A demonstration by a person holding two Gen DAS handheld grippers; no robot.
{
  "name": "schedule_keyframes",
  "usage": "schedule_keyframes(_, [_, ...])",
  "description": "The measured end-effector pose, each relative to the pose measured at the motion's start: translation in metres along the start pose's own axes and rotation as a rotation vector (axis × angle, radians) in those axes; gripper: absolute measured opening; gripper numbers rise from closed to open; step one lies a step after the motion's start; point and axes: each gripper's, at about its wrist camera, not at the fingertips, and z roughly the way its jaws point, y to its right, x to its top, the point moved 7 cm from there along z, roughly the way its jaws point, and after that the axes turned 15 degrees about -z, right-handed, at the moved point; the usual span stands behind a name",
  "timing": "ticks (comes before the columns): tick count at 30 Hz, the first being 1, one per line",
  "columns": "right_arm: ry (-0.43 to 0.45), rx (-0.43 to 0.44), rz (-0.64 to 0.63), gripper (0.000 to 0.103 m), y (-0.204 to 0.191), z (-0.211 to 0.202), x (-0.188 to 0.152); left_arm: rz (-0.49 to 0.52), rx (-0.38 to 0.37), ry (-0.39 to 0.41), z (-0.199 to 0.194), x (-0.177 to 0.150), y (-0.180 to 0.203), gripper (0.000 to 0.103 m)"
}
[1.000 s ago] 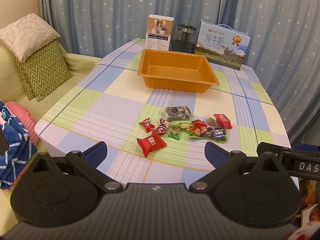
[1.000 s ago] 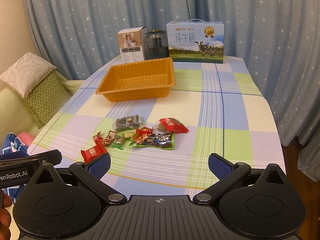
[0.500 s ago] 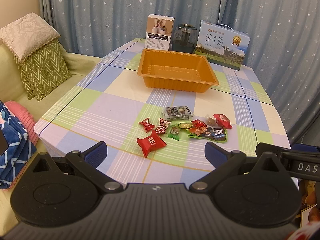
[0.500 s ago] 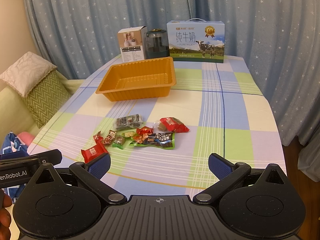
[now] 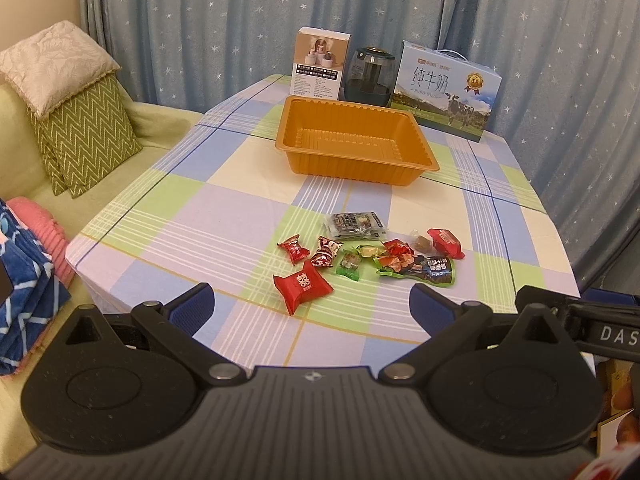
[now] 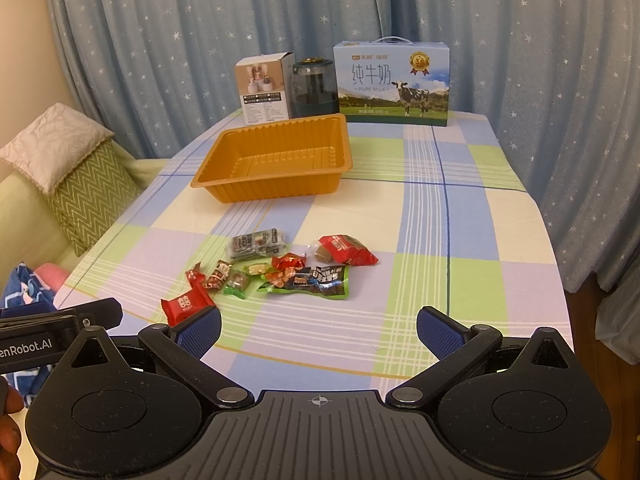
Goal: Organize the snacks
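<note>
Both tools hang over the near edge of the table [image 5: 248, 184], nothing gripped. The left gripper [image 5: 312, 308] has its blue pads spread wide apart, and the right gripper [image 6: 319, 330] is spread just as wide.

Across the snack cluster on the near half of the checked cloth, starting left: a small red candy [image 5: 294, 249], then the big red packet [image 5: 303, 286] nearest the near edge, and in the right wrist view its corner sits right beside the right gripper's left pad [image 6: 199, 330]. Next a dark red candy [image 5: 326, 254], a green-wrapped sweet [image 5: 349, 264], and behind them the grey-black sachet [image 5: 356, 225]. Then the long green pouch [image 5: 418, 270] with small sweets touching its far side, and at the right end the red packet [image 5: 445, 242].

The orange tray [image 5: 352, 166] stands well apart from them toward the far edge, nothing visible inside it. Along the far edge, left to right: a white box [image 5: 321, 65], a dark jar [image 5: 372, 76], a milk carton [image 5: 446, 94].
</note>
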Motion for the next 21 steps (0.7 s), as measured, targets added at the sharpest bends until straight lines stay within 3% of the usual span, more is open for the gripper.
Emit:
schedule_keyframes(8, [0.033, 0.005, -0.010, 0.103, 0.011, 0.017, -0.001, 0.008, 0.019, 0.004, 0.021, 0.010, -0.025, 0.102])
schedule_keyframes(11, [0.024, 0.007, -0.032, 0.103, 0.018, 0.030, -0.004, 0.047, 0.019, -0.009, 0.038, 0.013, -0.033, 0.095])
schedule_keyframes(15, [0.005, 0.025, -0.059, 0.103, 0.023, 0.052, -0.008, 0.134, -0.028, -0.029, 0.064, 0.013, -0.038, 0.092])
schedule_keyframes(20, [-0.016, 0.054, -0.125, 0.101, 0.028, 0.084, -0.013, 0.331, -0.131, -0.078, 0.099, 0.004, -0.026, 0.085])
schedule_keyframes(21, [-0.020, 0.080, -0.119, 0.092, 0.031, 0.091, -0.014, 0.364, -0.150, -0.086, 0.106, 0.002, -0.023, 0.081])
